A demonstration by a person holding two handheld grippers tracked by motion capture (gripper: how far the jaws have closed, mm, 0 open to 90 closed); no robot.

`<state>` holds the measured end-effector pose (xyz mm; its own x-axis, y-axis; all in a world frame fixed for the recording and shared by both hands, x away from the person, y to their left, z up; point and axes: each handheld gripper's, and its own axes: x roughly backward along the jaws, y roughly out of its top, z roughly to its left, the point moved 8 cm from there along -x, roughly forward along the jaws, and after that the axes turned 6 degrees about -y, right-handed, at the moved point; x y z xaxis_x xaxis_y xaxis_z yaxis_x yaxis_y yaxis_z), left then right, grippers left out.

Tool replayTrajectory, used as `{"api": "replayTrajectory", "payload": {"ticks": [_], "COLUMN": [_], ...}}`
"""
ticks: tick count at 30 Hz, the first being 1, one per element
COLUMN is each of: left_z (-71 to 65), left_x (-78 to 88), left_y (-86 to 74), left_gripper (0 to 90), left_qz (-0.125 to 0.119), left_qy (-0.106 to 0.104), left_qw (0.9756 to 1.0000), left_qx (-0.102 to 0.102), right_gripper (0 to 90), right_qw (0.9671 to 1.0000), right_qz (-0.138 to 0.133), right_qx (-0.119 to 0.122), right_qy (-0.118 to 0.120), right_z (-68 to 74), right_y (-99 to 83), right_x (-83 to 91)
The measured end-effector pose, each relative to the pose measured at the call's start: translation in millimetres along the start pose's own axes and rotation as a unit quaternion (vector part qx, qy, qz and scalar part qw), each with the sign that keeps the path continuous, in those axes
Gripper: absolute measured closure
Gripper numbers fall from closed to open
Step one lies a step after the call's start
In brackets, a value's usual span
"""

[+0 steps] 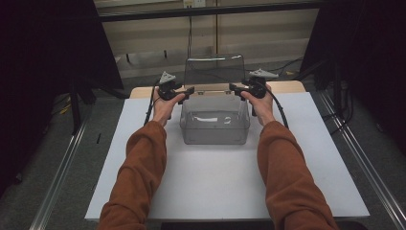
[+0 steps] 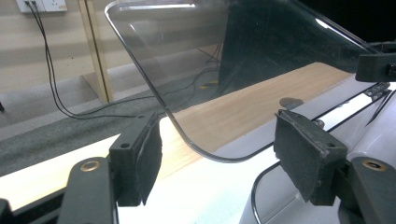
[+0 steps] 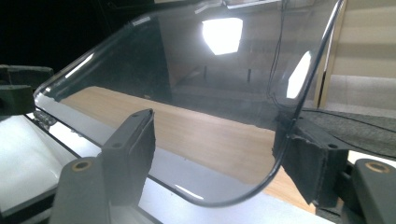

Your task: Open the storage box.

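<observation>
The clear, stiff plastic box (image 1: 215, 125) sits mid-table, its hinged transparent lid (image 1: 214, 70) raised at the far side. It looks light and slippery; grip the lid's side edges. The left gripper (image 1: 187, 91) and right gripper (image 1: 234, 88) have jaws apart astride those edges, probably not pinching.

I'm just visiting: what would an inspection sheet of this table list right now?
Surface: white table top with a wooden strip along its far edge.
Job's things: clear plastic box, its hinged clear lid standing up and open.
Clutter: nothing seen.
Grippers: left tongs and right tongs sit at the lid's two lower corners; in both gripper views the lid edge lies between open jaws. In the right gripper view it runs against one pad.
Cables: a black cable trails from the right tongs, another from the left; thin wires hang by the far wall.
Surroundings: dark screens at both sides, grey floor, pale wall panels.
</observation>
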<state>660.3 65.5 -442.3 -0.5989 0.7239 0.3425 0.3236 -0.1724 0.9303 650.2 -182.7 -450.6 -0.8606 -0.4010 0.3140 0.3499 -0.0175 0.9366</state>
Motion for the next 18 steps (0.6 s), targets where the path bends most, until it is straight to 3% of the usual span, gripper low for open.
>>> {"api": "replayTrajectory", "payload": {"ticks": [5,8,18], "left_z": [-0.5,0.2,0.1], "left_x": [0.6,0.5,0.3], "left_y": [1.0,0.5,-0.3], "left_gripper": [29.8,25.1,26.3], "left_qz": [0.005,0.001,0.002], "left_qy": [0.005,0.005,-0.001], "left_qw": [0.9999,1.0,1.0], "left_qx": [-0.011,0.001,0.002], "right_gripper": [28.5,27.4,26.8], "right_qw": [1.0,0.9998,0.9988], "right_qz": [0.004,0.005,0.015], "right_qx": [-0.008,-0.017,-0.046], "right_qy": [-0.001,0.0,0.003], "right_z": [-0.3,0.2,0.9], "right_y": [-1.0,-1.6,-4.2], "right_x": [-0.6,-2.7,-7.6]}}
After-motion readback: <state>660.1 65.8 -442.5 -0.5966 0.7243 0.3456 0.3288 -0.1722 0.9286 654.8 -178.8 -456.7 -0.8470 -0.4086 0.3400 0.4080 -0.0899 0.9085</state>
